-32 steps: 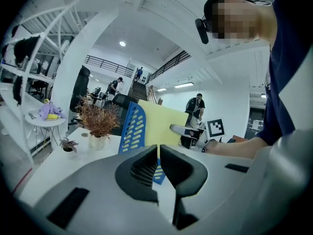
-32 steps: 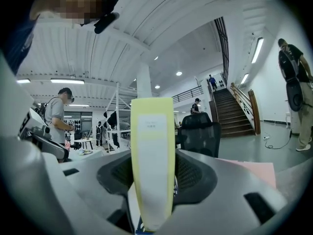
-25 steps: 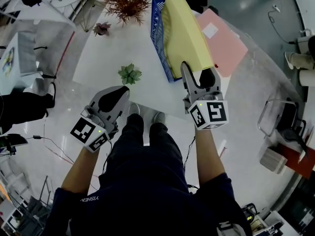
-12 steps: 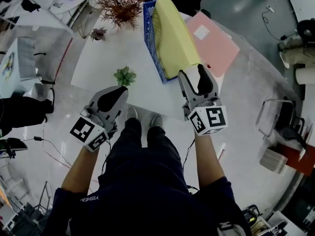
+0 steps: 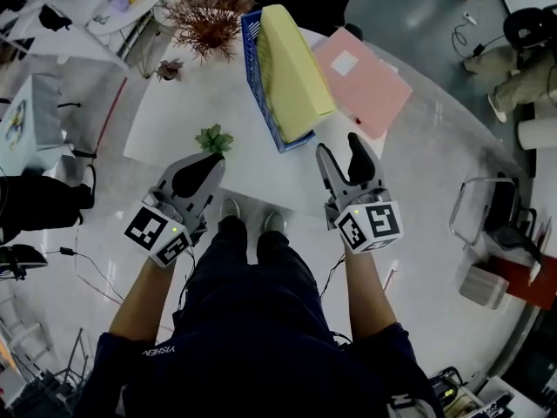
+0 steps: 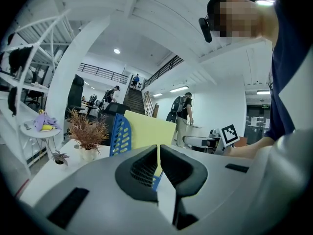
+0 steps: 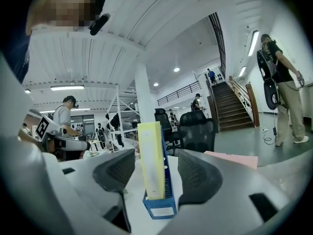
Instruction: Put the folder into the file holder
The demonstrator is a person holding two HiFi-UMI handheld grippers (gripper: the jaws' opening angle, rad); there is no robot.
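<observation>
Pulled back from the table edge since a second ago, the right gripper (image 5: 338, 146) no longer reaches the yellow folder's near end, and its jaws have just been opening.

At the left, the left gripper (image 5: 214, 158) hangs over the near edge of the white table (image 5: 183, 103), its jaws pressed together with nothing in them (image 6: 158, 152). Just beyond its tips sits a small green plant (image 5: 211, 138), and farther back a dried reddish plant (image 5: 207, 16). The blue file holder (image 5: 253, 68) stands mid-table, with the yellow folder (image 5: 291, 68) upright inside it, rising well above the holder's walls. The right gripper's jaws stand wide apart and empty (image 7: 155, 169); the folder and holder show between them but well beyond, untouched. A pink folder (image 5: 361, 81) lies flat on the table, just right of the holder.
</observation>
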